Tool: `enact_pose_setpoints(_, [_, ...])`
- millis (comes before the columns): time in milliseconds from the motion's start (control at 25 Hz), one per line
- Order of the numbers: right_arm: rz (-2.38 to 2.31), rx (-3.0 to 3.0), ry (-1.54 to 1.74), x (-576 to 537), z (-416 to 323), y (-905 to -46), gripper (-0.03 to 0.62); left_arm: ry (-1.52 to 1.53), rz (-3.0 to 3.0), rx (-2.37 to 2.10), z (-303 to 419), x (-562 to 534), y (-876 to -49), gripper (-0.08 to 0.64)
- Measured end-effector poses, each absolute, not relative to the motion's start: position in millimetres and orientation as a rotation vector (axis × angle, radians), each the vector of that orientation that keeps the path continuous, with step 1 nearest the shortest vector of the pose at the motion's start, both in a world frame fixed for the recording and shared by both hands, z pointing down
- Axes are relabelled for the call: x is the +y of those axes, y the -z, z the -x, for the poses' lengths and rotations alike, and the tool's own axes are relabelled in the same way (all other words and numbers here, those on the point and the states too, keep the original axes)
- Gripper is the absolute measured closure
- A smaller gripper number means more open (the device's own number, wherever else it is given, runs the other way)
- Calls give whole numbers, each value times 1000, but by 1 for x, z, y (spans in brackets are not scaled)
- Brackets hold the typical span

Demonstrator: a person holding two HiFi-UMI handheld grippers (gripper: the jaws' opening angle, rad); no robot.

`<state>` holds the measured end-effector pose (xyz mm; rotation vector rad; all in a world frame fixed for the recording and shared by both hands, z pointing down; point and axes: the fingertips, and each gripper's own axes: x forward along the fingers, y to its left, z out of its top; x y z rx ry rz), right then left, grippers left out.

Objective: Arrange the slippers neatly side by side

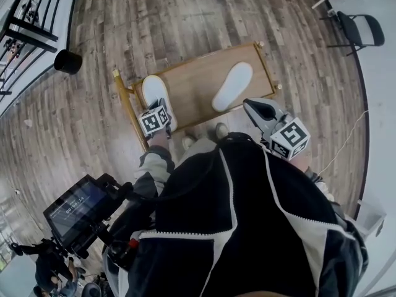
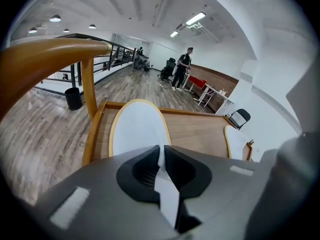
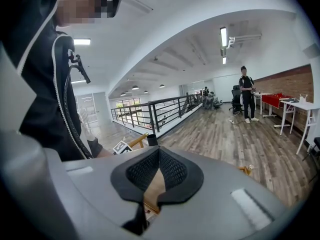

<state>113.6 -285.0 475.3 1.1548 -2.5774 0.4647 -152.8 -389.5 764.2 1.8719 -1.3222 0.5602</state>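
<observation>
Support: we see a low wooden table (image 1: 198,82) standing on a floor (image 1: 185,17) of grey-brown planks.
Edge: a raised rim (image 1: 210,53) runs round the board, and a small post (image 1: 115,73) marks the far left corner.
Left end: the left slipper (image 1: 153,90), white with a tan edge, lies along the short side, just beside the rim.
Right half: the right slipper (image 1: 233,85), also white, lies slanted, its wider end toward the far right corner.
Between them: bare board; we find the two well apart and not parallel.
</observation>
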Motion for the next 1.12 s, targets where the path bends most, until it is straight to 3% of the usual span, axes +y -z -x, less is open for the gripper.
enact_pose_setpoints(280, [-1127, -2595, -452, -295, -111, -474, 588, -556, -1848, -1342, 154, -398, -759, 424])
enact_pose_setpoints(560, [-1078, -2634, -450, -321, -110, -488, 588, -467, -1987, -1376, 144, -423, -707, 431])
enact_pose_setpoints(1120, [-937, -2777, -401, -304, -62, -468, 588, -80, -2724, -1129, 69, -360, -454, 493])
